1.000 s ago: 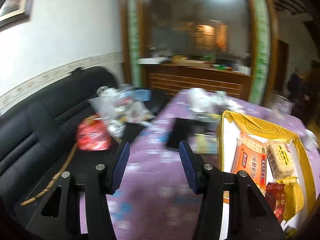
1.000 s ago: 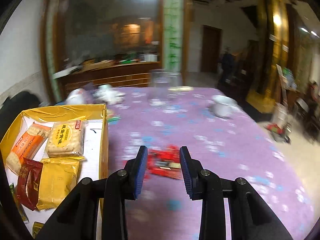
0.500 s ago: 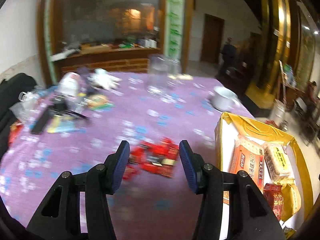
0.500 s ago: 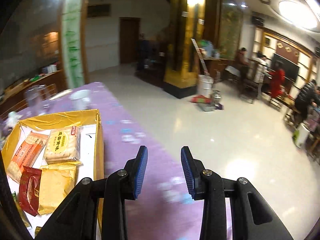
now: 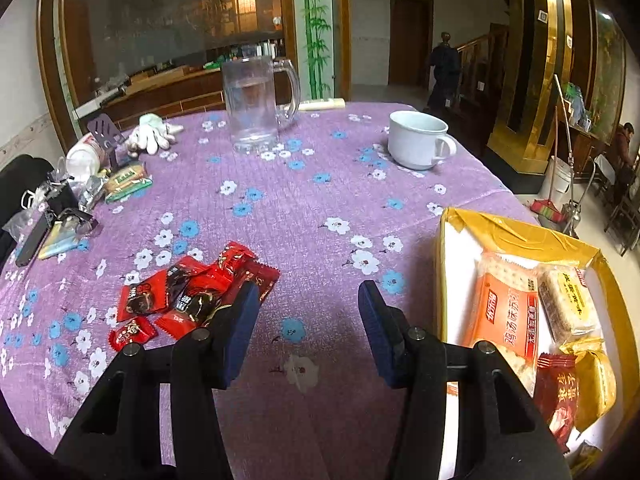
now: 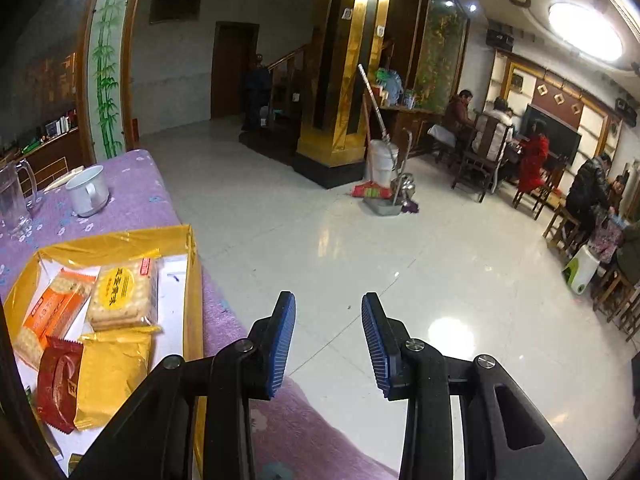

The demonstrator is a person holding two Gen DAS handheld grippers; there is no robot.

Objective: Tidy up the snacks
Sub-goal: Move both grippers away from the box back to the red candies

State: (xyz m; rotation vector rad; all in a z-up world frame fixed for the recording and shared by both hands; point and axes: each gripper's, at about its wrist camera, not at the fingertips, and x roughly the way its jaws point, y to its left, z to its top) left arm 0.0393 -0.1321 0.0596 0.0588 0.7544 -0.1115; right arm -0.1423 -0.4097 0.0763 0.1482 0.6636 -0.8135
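A pile of red snack packets (image 5: 188,294) lies on the purple flowered tablecloth (image 5: 280,208), just left of my left gripper (image 5: 306,324), which is open and empty above the cloth. A yellow-taped box (image 5: 516,236) at the right holds an orange cracker pack (image 5: 504,316), a biscuit pack (image 5: 568,304), a dark red packet (image 5: 560,396) and a yellow packet (image 5: 596,380). The box (image 6: 112,240) also shows at the left of the right wrist view. My right gripper (image 6: 328,340) is open and empty, past the table's right edge, over the floor.
A glass mug (image 5: 256,104), a white cup (image 5: 416,140), a white glove (image 5: 152,136), a green packet (image 5: 126,180) and small clutter (image 5: 60,220) stand on the far and left parts of the table. A broom and bucket (image 6: 380,176) and seated people (image 6: 500,136) are across the tiled floor.
Both grippers have swung to the right. The left view went from the sofa to the table with the red packets. The right view went from the table to the floor beyond its edge.
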